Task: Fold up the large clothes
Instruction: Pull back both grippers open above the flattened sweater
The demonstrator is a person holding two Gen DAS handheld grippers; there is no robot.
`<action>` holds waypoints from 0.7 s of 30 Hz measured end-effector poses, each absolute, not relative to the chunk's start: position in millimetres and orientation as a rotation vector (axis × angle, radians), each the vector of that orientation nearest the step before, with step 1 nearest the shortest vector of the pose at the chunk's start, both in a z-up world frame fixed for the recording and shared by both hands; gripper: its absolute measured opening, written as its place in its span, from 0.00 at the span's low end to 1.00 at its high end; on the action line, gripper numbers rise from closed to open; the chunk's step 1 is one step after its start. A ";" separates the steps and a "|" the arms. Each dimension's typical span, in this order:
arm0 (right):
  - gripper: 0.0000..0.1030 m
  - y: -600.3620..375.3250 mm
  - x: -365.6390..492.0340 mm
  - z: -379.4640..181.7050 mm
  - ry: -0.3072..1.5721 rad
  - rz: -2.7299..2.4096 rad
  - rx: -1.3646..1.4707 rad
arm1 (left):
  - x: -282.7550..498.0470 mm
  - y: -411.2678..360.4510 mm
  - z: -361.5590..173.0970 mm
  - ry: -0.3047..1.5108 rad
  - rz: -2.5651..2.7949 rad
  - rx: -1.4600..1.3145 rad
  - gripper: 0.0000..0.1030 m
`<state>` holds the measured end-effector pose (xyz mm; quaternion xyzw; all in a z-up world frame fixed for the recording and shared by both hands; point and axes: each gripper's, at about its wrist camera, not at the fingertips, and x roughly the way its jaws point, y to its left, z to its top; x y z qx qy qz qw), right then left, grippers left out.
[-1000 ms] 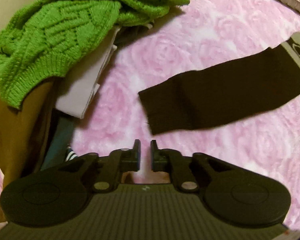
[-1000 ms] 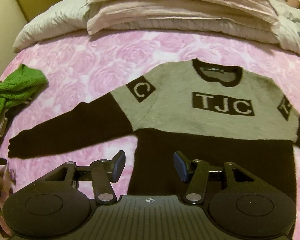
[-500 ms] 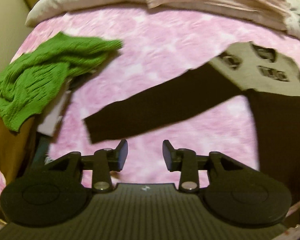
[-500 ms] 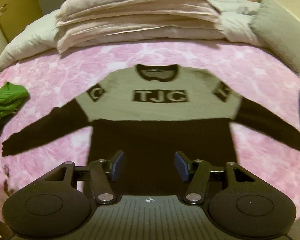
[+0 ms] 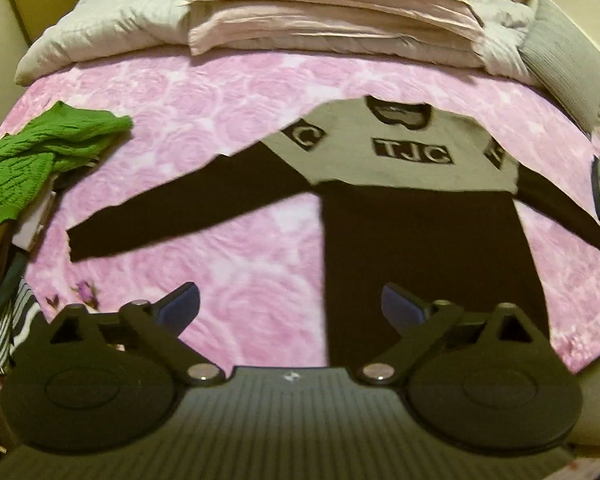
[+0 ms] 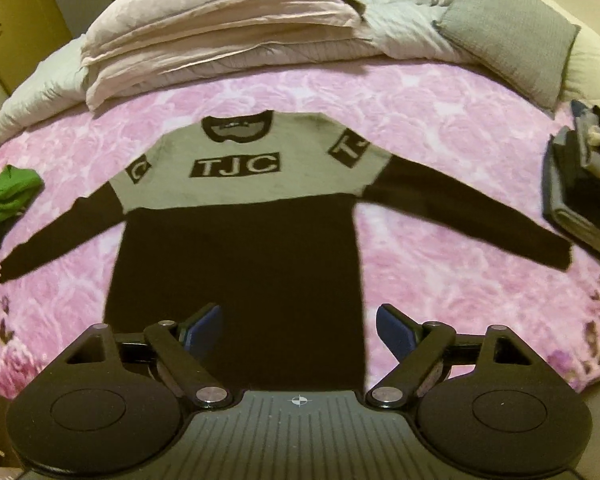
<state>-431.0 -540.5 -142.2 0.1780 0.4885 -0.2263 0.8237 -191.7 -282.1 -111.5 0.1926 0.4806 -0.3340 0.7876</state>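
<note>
A grey and black sweater (image 5: 412, 216) (image 6: 239, 248) with "TJC" on its chest lies flat, front up, on the pink rose-patterned bedspread (image 5: 235, 128) (image 6: 440, 120), both sleeves spread outward. My left gripper (image 5: 291, 308) hovers open above the near edge of the bed, over the gap between the left sleeve and the hem, holding nothing. In the right wrist view my right gripper (image 6: 297, 330) is open and empty too, above the hem's right half.
A green knit sweater (image 5: 31, 156) (image 6: 3, 196) tops a pile of clothes at the bed's left edge. Folded quilts (image 5: 332, 12) (image 6: 219, 36) and a grey pillow (image 6: 512, 36) lie along the far side. A dark folded stack (image 6: 584, 200) sits at the right edge.
My left gripper opened wide, pulled back from the left sleeve's cuff and swung right toward the whole sweater. The right gripper drew back, shifted right and opened wider.
</note>
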 end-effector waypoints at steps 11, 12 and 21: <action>0.80 -543.8 -463.7 -125.1 1.035 -0.515 0.427 | -222.9 -305.8 -93.6 0.996 -0.769 0.498 0.99; 0.80 -542.4 -462.4 -124.6 1.037 -0.517 0.424 | -223.0 -306.0 -93.2 0.998 -0.770 0.500 0.99; 0.80 -524.4 -448.1 -125.4 1.063 -0.469 0.390 | -225.1 -298.6 -94.8 1.020 -0.758 0.503 0.99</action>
